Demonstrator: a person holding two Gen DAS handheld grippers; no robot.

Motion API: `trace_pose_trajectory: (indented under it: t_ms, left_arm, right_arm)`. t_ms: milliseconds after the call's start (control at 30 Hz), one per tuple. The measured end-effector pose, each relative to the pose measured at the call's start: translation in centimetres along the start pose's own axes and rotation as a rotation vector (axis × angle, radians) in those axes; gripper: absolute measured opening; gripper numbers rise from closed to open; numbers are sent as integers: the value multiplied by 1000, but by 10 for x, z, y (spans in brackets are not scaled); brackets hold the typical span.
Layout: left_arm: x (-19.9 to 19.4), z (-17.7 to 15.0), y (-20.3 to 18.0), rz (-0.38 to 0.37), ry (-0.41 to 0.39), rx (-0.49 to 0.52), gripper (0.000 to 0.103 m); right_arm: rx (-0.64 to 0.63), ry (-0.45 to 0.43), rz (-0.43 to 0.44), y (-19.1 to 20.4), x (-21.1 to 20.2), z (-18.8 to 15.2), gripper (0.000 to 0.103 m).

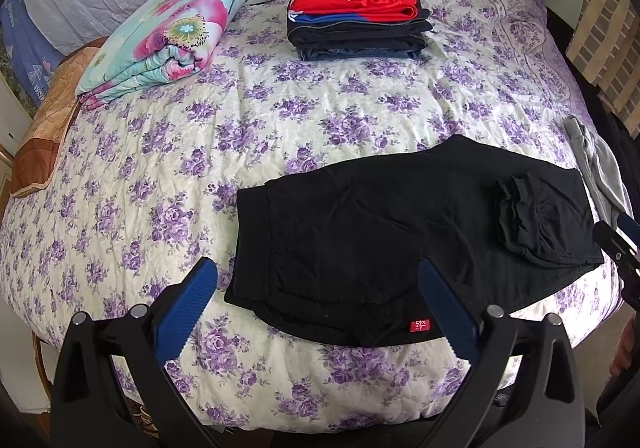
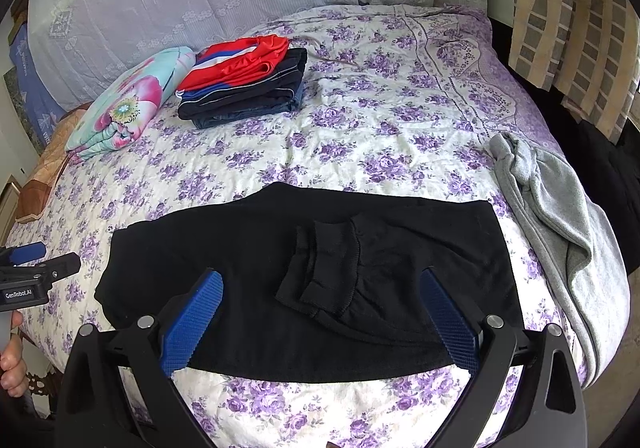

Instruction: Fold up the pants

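Black pants [image 1: 380, 224] lie folded across the near edge of the bed, waistband with a red tag [image 1: 419, 325] toward the left wrist camera. The leg cuffs [image 2: 324, 272] are bunched on top of the fabric. My left gripper [image 1: 316, 276] stands open above the waistband end, holding nothing. My right gripper [image 2: 320, 280] hangs open over the black pants [image 2: 304, 288] near the cuffs, also empty. Each gripper shows at the edge of the other's view: the right gripper [image 1: 618, 238] and the left gripper [image 2: 44, 260].
A stack of folded clothes [image 1: 360, 16] with a red top piece sits at the back of the floral bedspread [image 1: 300, 108]. A rolled floral blanket [image 1: 164, 36] lies at the back left. Grey garment [image 2: 560, 216] lies at the bed's right edge. A hand [image 2: 12, 364] shows at lower left.
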State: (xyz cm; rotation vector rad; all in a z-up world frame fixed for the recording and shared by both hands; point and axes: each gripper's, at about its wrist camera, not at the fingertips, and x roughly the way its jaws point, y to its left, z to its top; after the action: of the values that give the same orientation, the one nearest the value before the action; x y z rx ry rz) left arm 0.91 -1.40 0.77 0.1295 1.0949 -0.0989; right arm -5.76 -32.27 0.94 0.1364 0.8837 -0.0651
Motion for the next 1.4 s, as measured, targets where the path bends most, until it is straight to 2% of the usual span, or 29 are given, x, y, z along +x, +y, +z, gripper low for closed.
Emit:
trace_pose_trajectory:
  t_ms: [767,867,967,1067,1167,1400]
  left_arm:
    - [3,1,0,-6,11,-7,98]
    - [20,0,12,-69,64,-59,98]
    - [57,-10,43,-208,173,-198,98]
    - [91,-32,72,-297,245,-339,98]
    - [112,-50,82,-364,259,-421,98]
    - [146,-72,77,-437,279,-474,98]
  right_arm:
    - [0,5,-3,2,3,1,99]
    - [-4,15,-20,-1,7,-1,99]
    - [-10,35,-61,-9,16,-8,99]
    - [-5,71,-105,-15,30,-19,99]
    - [21,103,-110,-27,34,-28,99]
    - [17,126,-126,-32,32,-33,99]
